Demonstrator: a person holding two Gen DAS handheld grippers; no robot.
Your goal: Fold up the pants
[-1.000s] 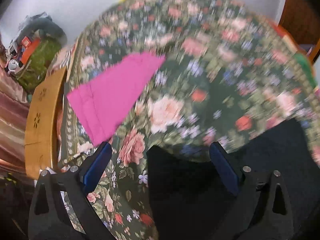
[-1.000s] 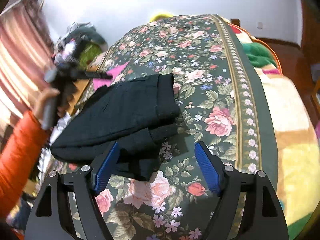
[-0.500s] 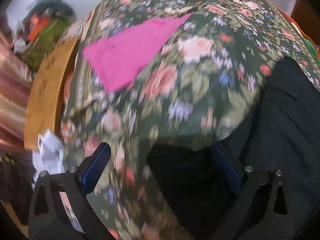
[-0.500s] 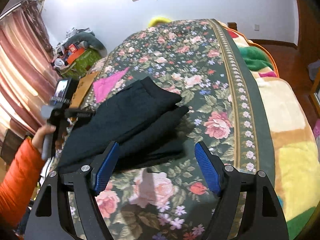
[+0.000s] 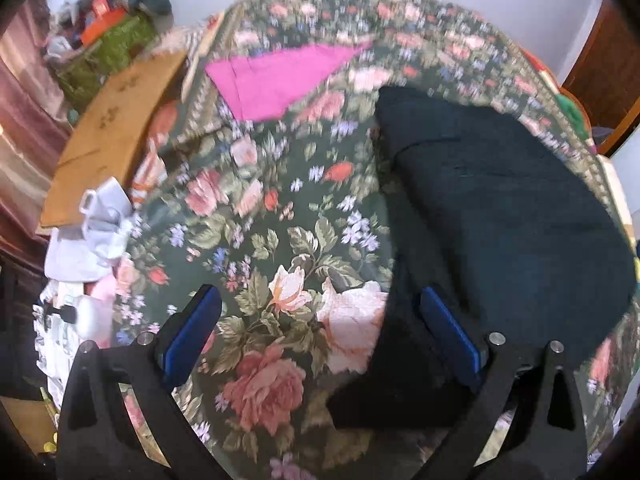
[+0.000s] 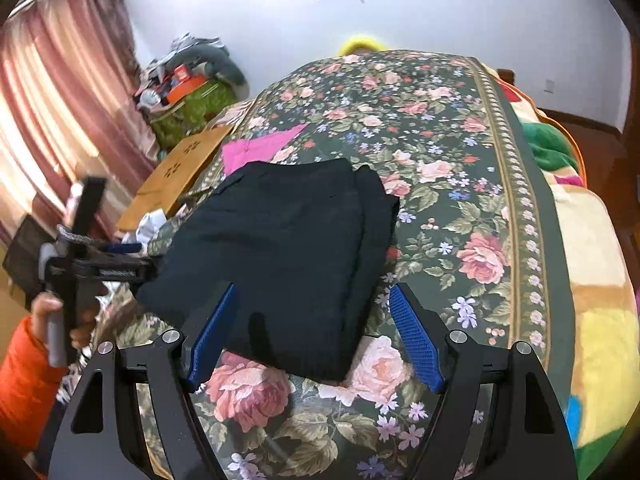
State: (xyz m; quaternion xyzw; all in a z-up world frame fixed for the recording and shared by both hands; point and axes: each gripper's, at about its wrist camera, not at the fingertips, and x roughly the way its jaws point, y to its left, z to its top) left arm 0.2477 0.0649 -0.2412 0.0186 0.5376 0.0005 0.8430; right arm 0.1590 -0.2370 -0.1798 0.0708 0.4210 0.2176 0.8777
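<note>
Pants point(image 6: 288, 256) lie folded on floral bedspread point(image 6: 460, 184) (pink cloth point(image 6: 260, 148) beside), both tools spread apart, empty.

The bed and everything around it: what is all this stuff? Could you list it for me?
folded black fabric pants: one, black, lying on the bed, near its left side
flat pink cloth: one, pink, on the bed beyond the pants
floral bedspread: one, dark green with pink roses, covering the bed
wooden board: one, tan, beside the bed's left edge
pink curtain: one, left wall
cluttered pile: mixed colours, far left corner
orange sleeve: one, lower left
left gripper: black with blue pads, open, over the bedspread
right gripper: black with blue pads, open, empty, over the pants' near edge
</note>
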